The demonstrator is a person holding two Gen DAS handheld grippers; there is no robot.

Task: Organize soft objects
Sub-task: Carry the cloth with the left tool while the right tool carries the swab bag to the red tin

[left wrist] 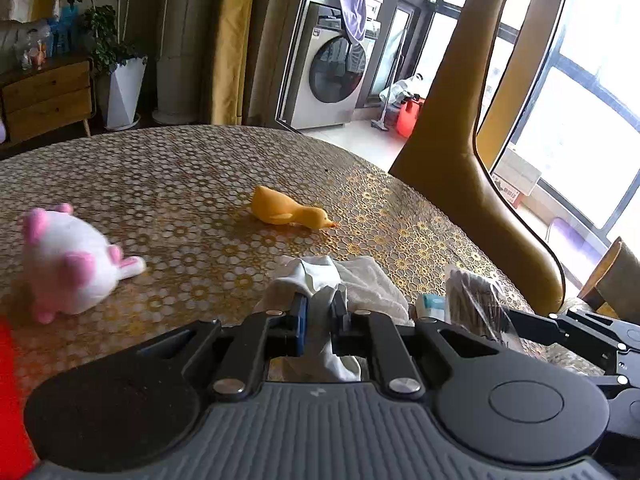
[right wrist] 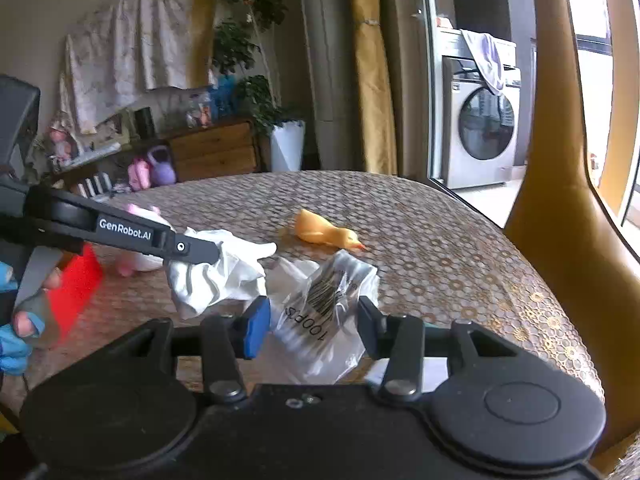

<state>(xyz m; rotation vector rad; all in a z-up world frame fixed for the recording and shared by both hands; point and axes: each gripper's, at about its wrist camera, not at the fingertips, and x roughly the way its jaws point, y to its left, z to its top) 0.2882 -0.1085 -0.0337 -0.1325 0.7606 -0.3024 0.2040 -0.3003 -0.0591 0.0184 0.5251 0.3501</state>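
My left gripper (left wrist: 322,308) is shut on a white cloth (left wrist: 316,276) and holds it just above the table; it also shows in the right wrist view (right wrist: 224,276), pinched by the left gripper (right wrist: 208,254). My right gripper (right wrist: 314,320) is partly closed around a clear plastic bag of cotton swabs (right wrist: 320,312); whether the pads press it I cannot tell. The bag shows at the right of the left wrist view (left wrist: 476,304). A yellow rubber duck (left wrist: 286,208) lies on its side mid-table. A white and pink plush toy (left wrist: 68,264) lies at the left.
The round table has a gold patterned cloth (left wrist: 180,184). A mustard chair back (left wrist: 460,152) stands at the table's right edge. A red object (right wrist: 76,284) sits near the left front. A small teal and white pack (left wrist: 430,306) lies beside the bag.
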